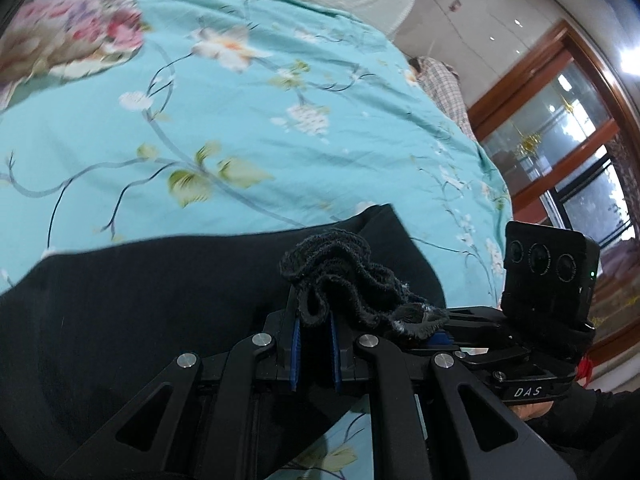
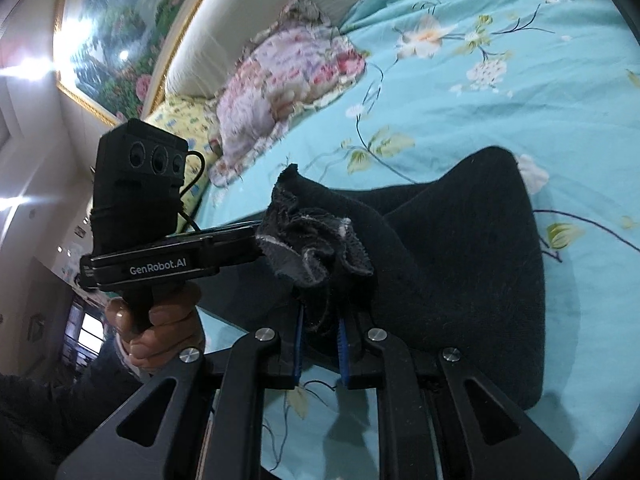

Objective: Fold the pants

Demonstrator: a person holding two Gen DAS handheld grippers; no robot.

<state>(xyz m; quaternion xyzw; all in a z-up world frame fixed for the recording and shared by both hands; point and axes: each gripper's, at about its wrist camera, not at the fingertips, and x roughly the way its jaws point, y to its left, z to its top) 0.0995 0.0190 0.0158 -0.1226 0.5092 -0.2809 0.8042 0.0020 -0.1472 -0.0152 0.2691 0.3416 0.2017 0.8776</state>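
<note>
Black pants (image 1: 140,300) lie across a turquoise floral bedsheet (image 1: 280,140). My left gripper (image 1: 314,344) is shut on a bunched, frayed cuff (image 1: 340,276) of the pants and holds it above the bed. My right gripper (image 2: 322,344) is shut on the other bunched cuff (image 2: 316,244); the black fabric (image 2: 460,260) trails from it to the right over the sheet (image 2: 520,80). Each gripper shows in the other's view, close beside it: the right one (image 1: 548,276) and the left one (image 2: 140,196), held by a hand.
A floral pillow (image 2: 288,80) and a yellow pillow (image 2: 180,120) lie by the white headboard (image 2: 240,8). A checked cloth (image 1: 444,84) lies at the bed's far edge. A wooden-framed window (image 1: 560,128) stands beyond the bed.
</note>
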